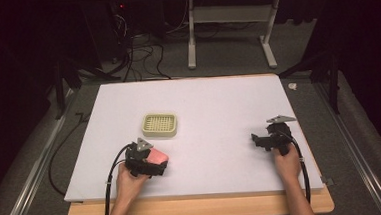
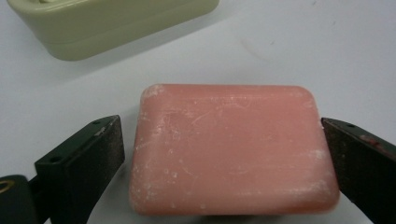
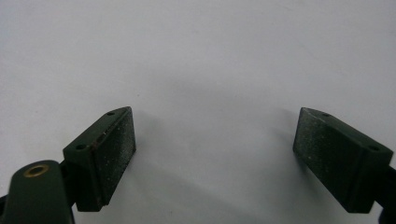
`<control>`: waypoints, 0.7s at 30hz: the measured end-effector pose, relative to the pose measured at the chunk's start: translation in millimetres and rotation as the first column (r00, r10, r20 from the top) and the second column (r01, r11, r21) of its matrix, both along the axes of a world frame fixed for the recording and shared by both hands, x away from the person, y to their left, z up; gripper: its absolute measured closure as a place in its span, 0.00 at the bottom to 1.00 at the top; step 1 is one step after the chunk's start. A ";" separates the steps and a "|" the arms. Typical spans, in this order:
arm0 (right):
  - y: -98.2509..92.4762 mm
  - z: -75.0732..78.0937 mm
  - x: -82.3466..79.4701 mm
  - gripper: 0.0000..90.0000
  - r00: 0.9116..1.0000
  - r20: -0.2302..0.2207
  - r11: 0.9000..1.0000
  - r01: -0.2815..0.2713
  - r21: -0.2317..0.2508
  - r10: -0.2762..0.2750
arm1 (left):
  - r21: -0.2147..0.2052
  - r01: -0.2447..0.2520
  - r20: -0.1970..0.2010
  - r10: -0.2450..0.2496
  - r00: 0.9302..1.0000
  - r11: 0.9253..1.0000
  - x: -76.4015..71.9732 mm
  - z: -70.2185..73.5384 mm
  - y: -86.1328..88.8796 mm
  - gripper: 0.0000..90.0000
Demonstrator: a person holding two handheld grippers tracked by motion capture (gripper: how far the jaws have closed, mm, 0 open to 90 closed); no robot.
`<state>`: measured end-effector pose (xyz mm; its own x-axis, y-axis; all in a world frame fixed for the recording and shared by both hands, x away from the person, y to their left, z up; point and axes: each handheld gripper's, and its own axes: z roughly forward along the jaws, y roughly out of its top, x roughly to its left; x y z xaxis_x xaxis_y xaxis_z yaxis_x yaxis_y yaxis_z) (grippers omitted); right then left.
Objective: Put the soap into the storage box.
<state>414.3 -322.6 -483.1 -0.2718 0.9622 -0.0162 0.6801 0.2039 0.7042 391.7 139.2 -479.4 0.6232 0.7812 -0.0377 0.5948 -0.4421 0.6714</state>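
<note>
- The pale green soap dish (image 1: 159, 125) sits on the white board (image 1: 218, 101) left of centre; its slotted top carries nothing. From the left gripper view its side wall (image 2: 112, 23) lies beyond the soap, apart from it.
- The pink soap bar (image 2: 231, 149) lies flat on the board between the left gripper's jaws, just near of the dish and toward the front-left (image 1: 157, 156).
- The left gripper (image 1: 146, 160) has its jaws spread a little wider than the bar: the right-hand jaw looks to touch the bar's end, while a narrow gap shows at the other, so there is no firm hold.
- The white board covers a wooden table (image 1: 200, 209) whose edge shows along the front. Grey floor, cables (image 1: 140, 55) and a white table frame (image 1: 229, 35) lie beyond in a dark room.
- The left hand (image 1: 130, 184) comes in from the bottom and grips its tool low over the board.
- The right hand (image 1: 287, 162) holds the right gripper (image 1: 268, 139) near the board's right edge, its jaws (image 3: 215, 158) wide apart over bare white surface, with nothing between them.
</note>
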 end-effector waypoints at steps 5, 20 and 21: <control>-0.1 0.0 0.1 0.15 1.000 0.001 1.000 -0.001 -0.001 0.001 | 0.024 0.000 -0.012 0.001 1.000 1.000 0.2 -1.8 -1.3 0.06; -0.1 0.0 0.1 0.15 1.000 0.000 1.000 -0.001 0.000 0.001 | 0.036 0.002 -0.009 -0.002 1.000 0.999 -1.2 0.9 -3.4 0.15; -0.1 0.0 0.1 0.15 1.000 0.000 1.000 0.000 0.000 0.000 | 0.037 0.002 -0.010 -0.002 1.000 0.999 -1.3 1.1 -3.5 0.15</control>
<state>414.4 -322.7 -483.1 -0.2721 0.9621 -0.0157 0.6801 0.2038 0.7042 390.4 135.7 -478.3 0.6245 0.7809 -0.0151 0.6006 -0.4677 0.6484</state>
